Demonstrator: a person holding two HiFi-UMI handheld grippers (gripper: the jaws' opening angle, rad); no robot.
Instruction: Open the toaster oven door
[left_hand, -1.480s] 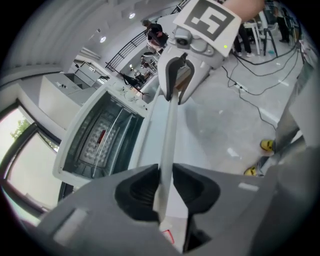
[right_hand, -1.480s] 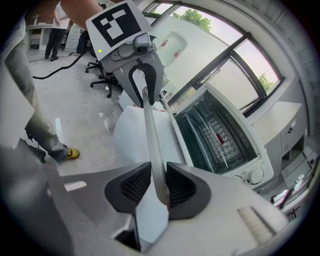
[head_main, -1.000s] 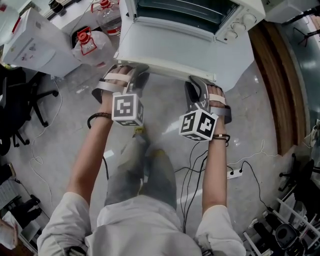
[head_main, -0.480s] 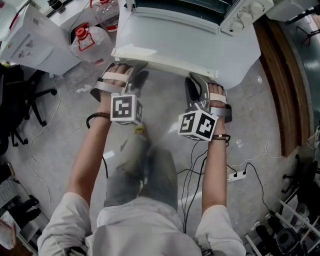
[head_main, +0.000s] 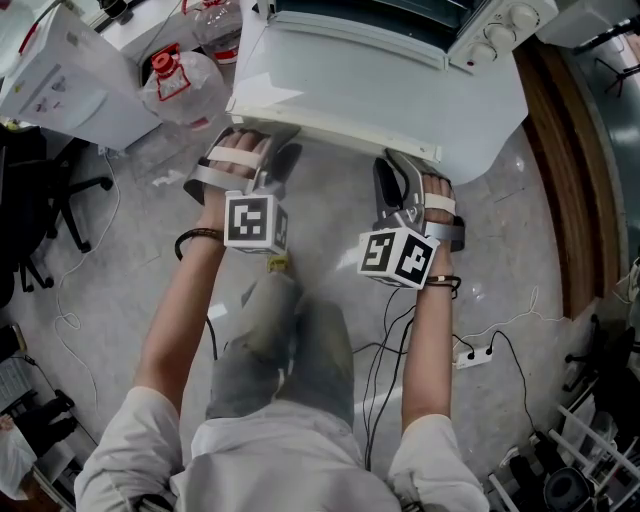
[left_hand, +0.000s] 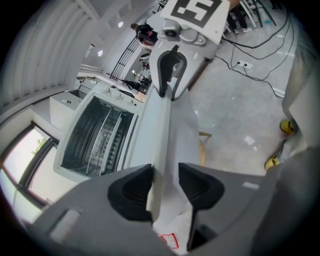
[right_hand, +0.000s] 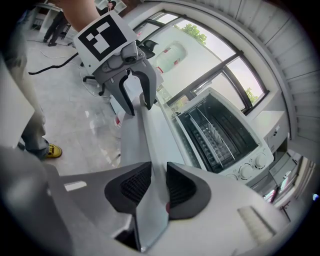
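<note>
The white toaster oven stands with its door swung down flat toward me, and the rack shows inside the cavity. My left gripper sits at the left of the door's front edge. Its jaws are opening: the edge still lies between them, with a gap at the right pad. My right gripper holds the same edge further right, pads pressed on both faces of the door. Each gripper shows in the other's view, straddling the edge.
Two water jugs and a white box stand on the floor left of the oven. An office chair is at far left. Cables and a power strip lie at right, by a wooden strip.
Both grippers have drifted slightly toward me with the door's edge. The door stays lowered and flat.
</note>
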